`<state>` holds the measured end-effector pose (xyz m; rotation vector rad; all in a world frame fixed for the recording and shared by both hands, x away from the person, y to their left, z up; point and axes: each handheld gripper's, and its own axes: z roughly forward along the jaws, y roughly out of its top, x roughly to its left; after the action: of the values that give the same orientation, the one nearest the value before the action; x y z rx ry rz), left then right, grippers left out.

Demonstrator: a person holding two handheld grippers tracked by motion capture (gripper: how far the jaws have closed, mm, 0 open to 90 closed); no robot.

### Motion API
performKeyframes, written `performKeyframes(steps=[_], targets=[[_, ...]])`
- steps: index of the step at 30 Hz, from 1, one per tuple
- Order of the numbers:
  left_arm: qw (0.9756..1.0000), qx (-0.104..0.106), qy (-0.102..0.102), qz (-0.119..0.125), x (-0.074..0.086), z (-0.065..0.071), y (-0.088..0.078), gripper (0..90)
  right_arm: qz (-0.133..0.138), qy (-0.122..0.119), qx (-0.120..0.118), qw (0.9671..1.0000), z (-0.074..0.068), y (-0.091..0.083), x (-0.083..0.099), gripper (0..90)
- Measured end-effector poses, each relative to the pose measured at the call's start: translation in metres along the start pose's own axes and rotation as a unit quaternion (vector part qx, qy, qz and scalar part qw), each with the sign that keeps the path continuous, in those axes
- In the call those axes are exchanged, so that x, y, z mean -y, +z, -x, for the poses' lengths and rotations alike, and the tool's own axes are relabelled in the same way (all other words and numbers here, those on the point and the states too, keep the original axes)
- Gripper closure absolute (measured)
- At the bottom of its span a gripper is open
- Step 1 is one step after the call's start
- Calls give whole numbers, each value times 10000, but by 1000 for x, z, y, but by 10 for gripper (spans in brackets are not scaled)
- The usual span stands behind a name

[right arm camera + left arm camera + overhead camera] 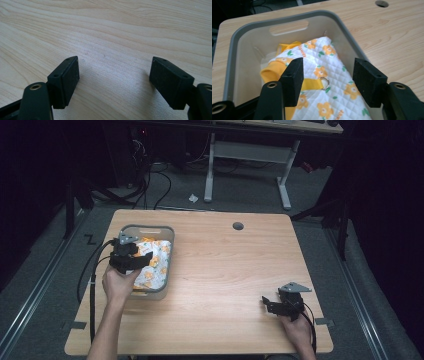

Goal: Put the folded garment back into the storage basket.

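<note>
High view: quilted floral cloth (152, 262) lies inside the grey bin (170, 234) at the counter's (225, 270) left side. Left tool (131, 256) hangs just above it, hand (119, 285) at the bin's near rim. Right tool (276, 305) rests near the right front corner, well apart from the bin. My read: the cloth is in, the placing looks done; what's left is pulling the left tool clear.

Left gripper view: jaws apart, medium gap, pads (293, 75) not pressing anything. Cloth (329, 85) below, white with orange flowers, yellow strap and a small metal ring (324, 83) between the jaws. Bin wall (287, 27) has a handle slot.

Right gripper view: jaws wide, nothing between them, bare wood counter (112, 37) underneath.

Room: light wood top with a cable hole (238, 226), grey carpet, cables, and a white-legged desk (247, 155) behind; surroundings dark.
</note>
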<state>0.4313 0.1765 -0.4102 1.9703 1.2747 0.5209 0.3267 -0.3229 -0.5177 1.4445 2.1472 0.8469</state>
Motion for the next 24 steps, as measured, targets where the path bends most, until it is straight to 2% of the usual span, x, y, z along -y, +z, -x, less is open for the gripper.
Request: performKeyframes(steps=[5,11,24], targets=[[9998,106,145,112,-2,15,-5,410,1,-1,1,10000,0,0,0,243],[9994,257,145,174,-4,30,-10,407,0,2,3,10000,0,0,0,243],[9974,521,363,345,-4,60,-14,405,0,0,1,10000,0,0,0,243]])
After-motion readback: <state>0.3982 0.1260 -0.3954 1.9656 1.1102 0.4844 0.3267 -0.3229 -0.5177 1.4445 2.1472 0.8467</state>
